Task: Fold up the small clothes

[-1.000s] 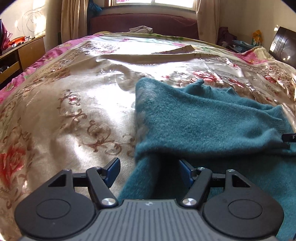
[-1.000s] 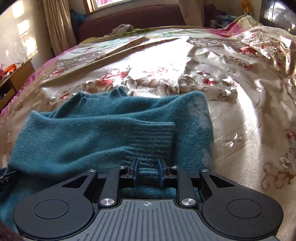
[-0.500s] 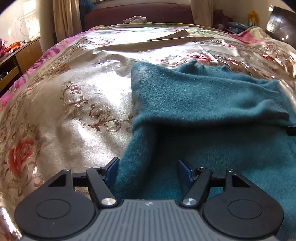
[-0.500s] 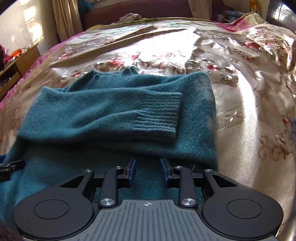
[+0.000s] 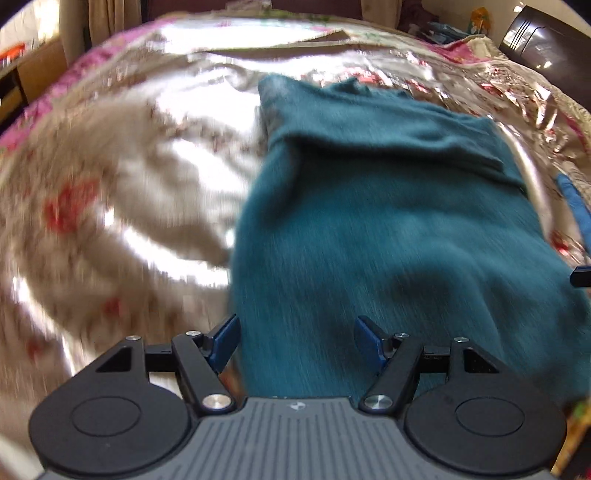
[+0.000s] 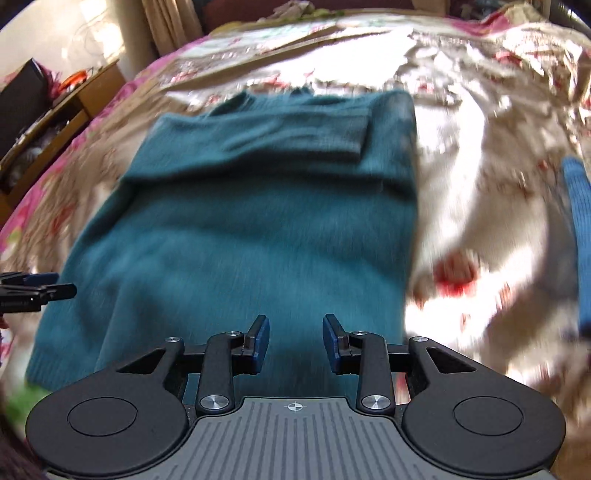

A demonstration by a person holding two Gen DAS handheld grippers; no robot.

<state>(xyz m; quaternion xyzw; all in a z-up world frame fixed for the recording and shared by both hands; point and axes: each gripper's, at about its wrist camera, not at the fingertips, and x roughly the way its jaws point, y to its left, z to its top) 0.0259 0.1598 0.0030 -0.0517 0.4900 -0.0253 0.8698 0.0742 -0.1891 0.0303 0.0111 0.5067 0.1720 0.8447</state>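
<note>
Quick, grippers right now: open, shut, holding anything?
Left gripper: open, empty, over the sweater edge.
Right gripper: open, empty, above the sweater.

This is a home bedroom. A wide bed under a shiny floral bedspread (image 5: 147,177) fills the view, with curtains (image 6: 166,26) at 11 o'clock and a wooden side cabinet (image 6: 55,122) at 9 o'clock.

The bedspread (image 5: 110,206) was smeared by motion blur, so its flower pattern could not be made out. The sweater's (image 6: 258,229) near hem was hidden behind the right gripper (image 6: 295,341). A blue cloth (image 6: 580,236) was cut off at the right edge.
</note>
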